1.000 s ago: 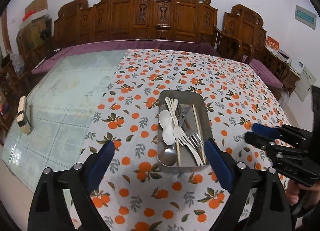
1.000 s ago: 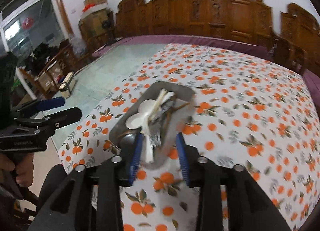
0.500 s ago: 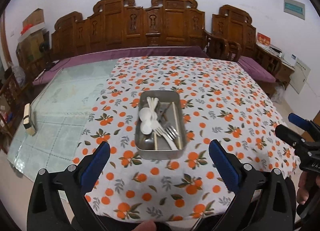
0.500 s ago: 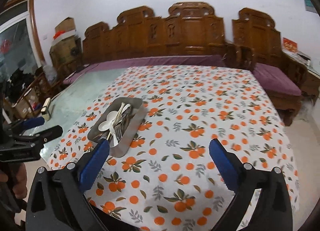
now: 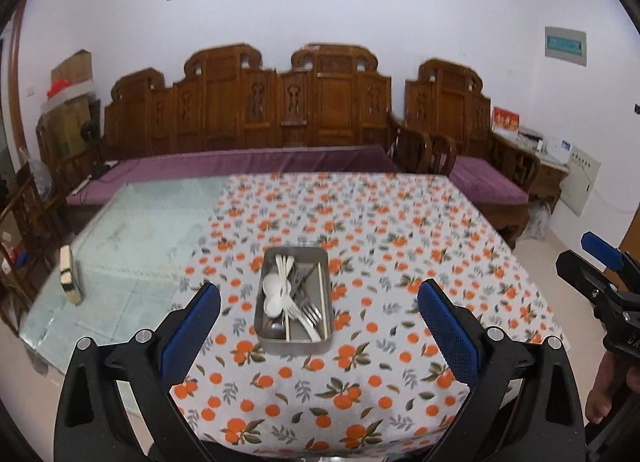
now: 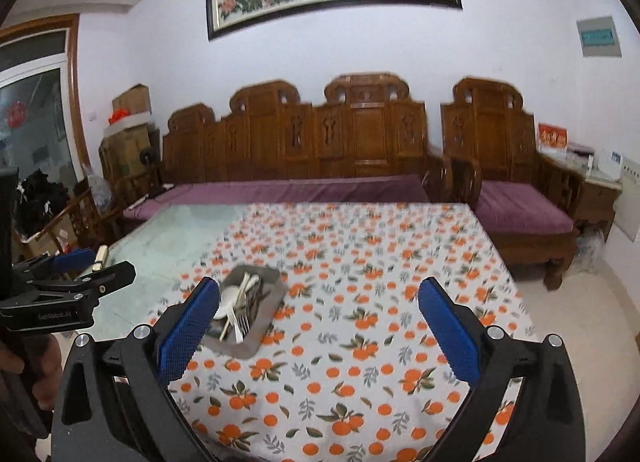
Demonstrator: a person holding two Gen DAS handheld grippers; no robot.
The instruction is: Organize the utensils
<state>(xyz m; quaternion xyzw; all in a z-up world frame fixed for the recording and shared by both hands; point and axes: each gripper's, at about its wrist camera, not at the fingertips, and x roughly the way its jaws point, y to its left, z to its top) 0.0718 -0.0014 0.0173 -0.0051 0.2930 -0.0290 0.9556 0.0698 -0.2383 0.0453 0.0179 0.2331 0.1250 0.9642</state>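
A metal tray (image 5: 260, 304) stands on the orange-print tablecloth (image 5: 360, 242) and holds white plastic spoons (image 5: 272, 294), forks (image 5: 306, 312), chopsticks (image 5: 323, 298) and a metal spoon (image 5: 276, 328). The tray also shows in the right wrist view (image 6: 272, 302). My left gripper (image 5: 319, 320) is open and empty, held back above the table's near edge. My right gripper (image 6: 319, 322) is open and empty, to the right of the tray. Each gripper shows in the other's view: the right one (image 5: 600, 274), the left one (image 6: 72, 274).
Bare glass tabletop (image 5: 132, 242) lies left of the cloth, with a small block (image 5: 69, 278) at its left edge. A carved wooden sofa (image 5: 280, 114) with purple cushions stands behind the table. Boxes (image 6: 128, 118) are stacked at the far left.
Both grippers have pulled back and up from the tray, which now looks smaller and farther. The right gripper's jaws have opened wide.
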